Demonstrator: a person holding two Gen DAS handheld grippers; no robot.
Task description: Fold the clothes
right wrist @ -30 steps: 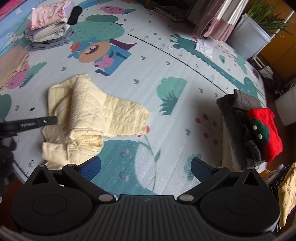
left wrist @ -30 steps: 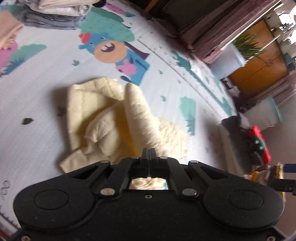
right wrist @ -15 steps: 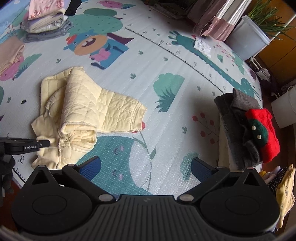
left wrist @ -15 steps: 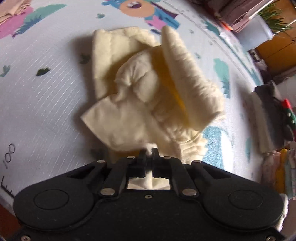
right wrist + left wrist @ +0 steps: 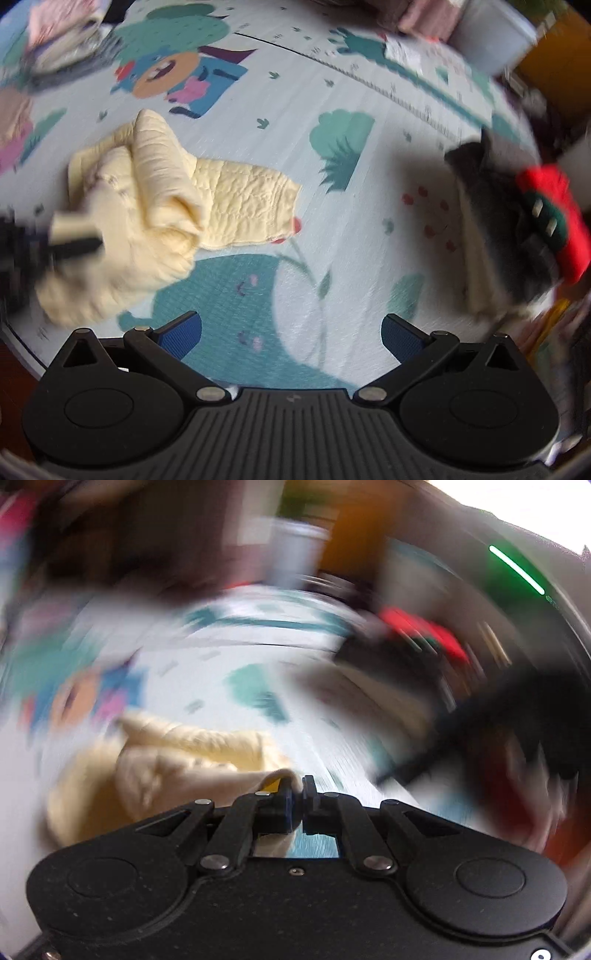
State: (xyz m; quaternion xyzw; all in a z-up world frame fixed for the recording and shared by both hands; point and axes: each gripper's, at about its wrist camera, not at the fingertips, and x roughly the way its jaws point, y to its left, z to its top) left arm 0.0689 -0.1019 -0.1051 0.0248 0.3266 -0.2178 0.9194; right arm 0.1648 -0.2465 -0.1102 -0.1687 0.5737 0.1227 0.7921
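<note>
Pale yellow quilted fabric is filling the lower left of the left wrist view: a quilted yellow garment (image 5: 192, 760), partly bunched, is lying on the cartoon-printed play mat (image 5: 236, 627). The left gripper (image 5: 297, 794) is pinching an edge of that garment, its jaws nearly together with a fold of cloth caught between them. Everything beyond the gripper in this view is heavily blurred; a red and dark shape at the right is too smeared to name from here.

In the right wrist view the same garment (image 5: 177, 206) is lying left of centre on the mat (image 5: 369, 229), one flat quilted section stretching to the right and thicker folds piling up on the left. The left gripper (image 5: 74, 242) is showing at the left edge as a dark blurred form touching the garment's lower left part. The right gripper (image 5: 291, 332) is hovering above the mat with its blue-padded fingers (image 5: 181, 334) spread wide and gripping nothing, near the garment but apart from it.

At the right edge, a pile of dark grey and red clothes (image 5: 517, 221) is resting on the mat, well apart from the yellow garment. A stack of folded clothes (image 5: 62, 40) is sitting at the top left, blurred.
</note>
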